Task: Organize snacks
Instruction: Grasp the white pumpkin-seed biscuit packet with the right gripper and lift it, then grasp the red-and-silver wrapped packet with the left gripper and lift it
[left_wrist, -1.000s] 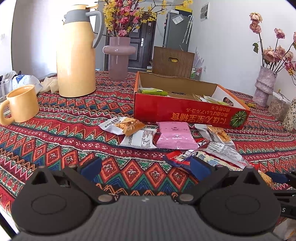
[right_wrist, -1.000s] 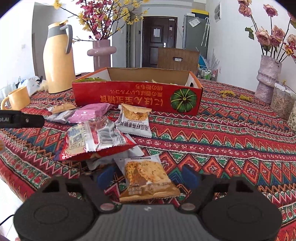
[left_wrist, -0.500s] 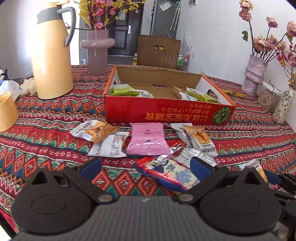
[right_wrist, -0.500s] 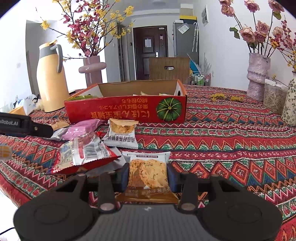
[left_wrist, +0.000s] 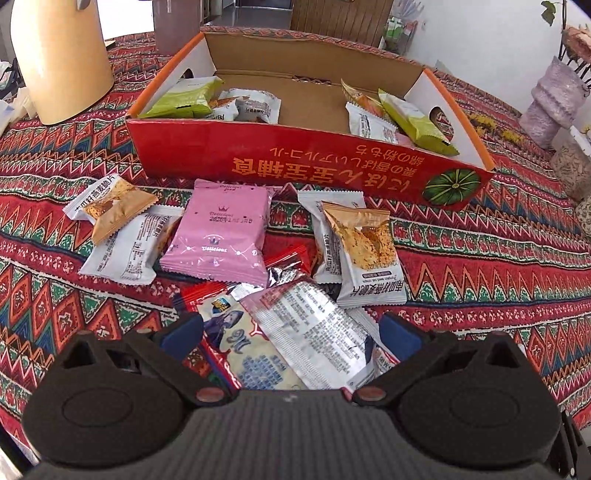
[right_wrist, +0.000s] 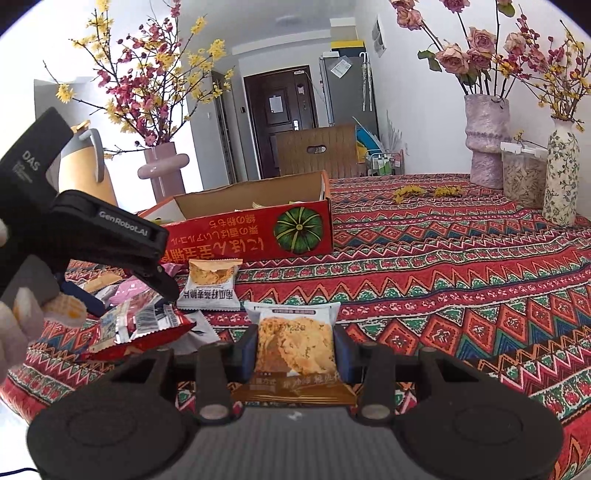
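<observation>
**Right jaws clamped on a cracker packet; left jaws spread over the loose pile**

The worktop (left_wrist: 498, 258), covered in a red zigzag-patterned cloth, carries everything. The largest thing on it is the red cardboard box (left_wrist: 295, 162), open-topped, standing toward the far side with its printed long wall facing the cameras. Inside, green and white packets lie in its left end and more in its right end, with bare cardboard floor between them. A tall yellow thermos jug (left_wrist: 62, 62) stands to the left of the box, and a pale purple vase (right_wrist: 485, 140) holding roses stands near the far right edge.

In front of the box, between it and the near edge, lies a loose pile of snacks. A pink packet (left_wrist: 221, 232) sits in the middle, with a white packet (left_wrist: 125, 247) overlapped by an orange-brown one to its left and a white-and-gold cracker packet (left_wrist: 365, 254) to its right. A red-and-silver wrapper (left_wrist: 280, 332) lies nearest the near edge.

The left gripper (left_wrist: 291, 338) hangs over that wrapper with its jaws spread wide, one blue pad on either side of it; contact cannot be judged.

The right gripper (right_wrist: 295, 349) has its jaws closed on a cracker packet (right_wrist: 293, 343), held above the cloth, to the right of the pile.
</observation>
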